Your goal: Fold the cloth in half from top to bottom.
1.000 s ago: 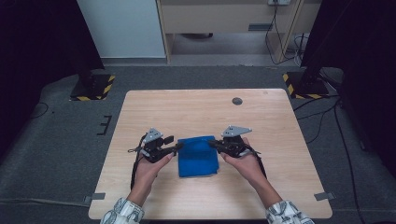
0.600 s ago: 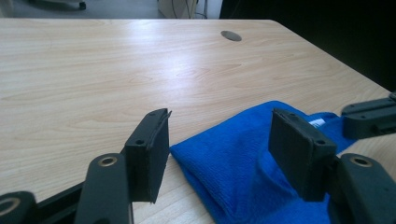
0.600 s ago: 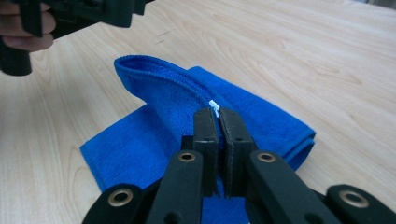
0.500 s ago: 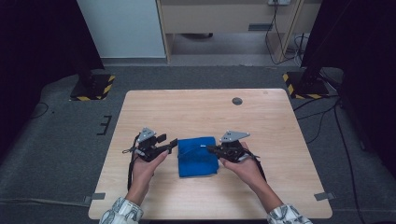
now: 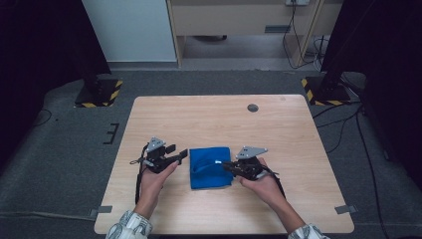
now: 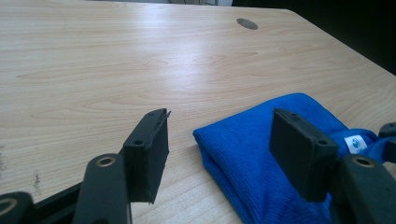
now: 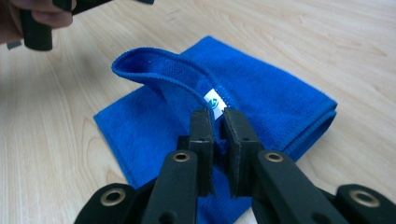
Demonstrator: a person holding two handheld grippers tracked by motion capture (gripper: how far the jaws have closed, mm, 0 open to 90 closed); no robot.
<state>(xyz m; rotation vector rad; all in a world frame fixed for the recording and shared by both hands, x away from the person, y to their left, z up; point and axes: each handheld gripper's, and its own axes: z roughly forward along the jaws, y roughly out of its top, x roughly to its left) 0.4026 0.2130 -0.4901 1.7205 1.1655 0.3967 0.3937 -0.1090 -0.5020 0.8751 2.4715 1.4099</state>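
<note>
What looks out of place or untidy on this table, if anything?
Only the blue cloth: it lies folded flat, but one top layer, near its white label, is pulled up into a loop, pinched by the right tool. The left tool is open beside it.

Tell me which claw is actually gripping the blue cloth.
The right claw, shut on the blue cloth's lifted edge; the left claw is open beside it.

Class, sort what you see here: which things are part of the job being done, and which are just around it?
In the job:
blue cloth, one layer lifted
right gripper, shut on the cloth's edge by its label
left gripper, open beside the cloth

Just around:
table
round hole in the table
black stands on the floor
</note>
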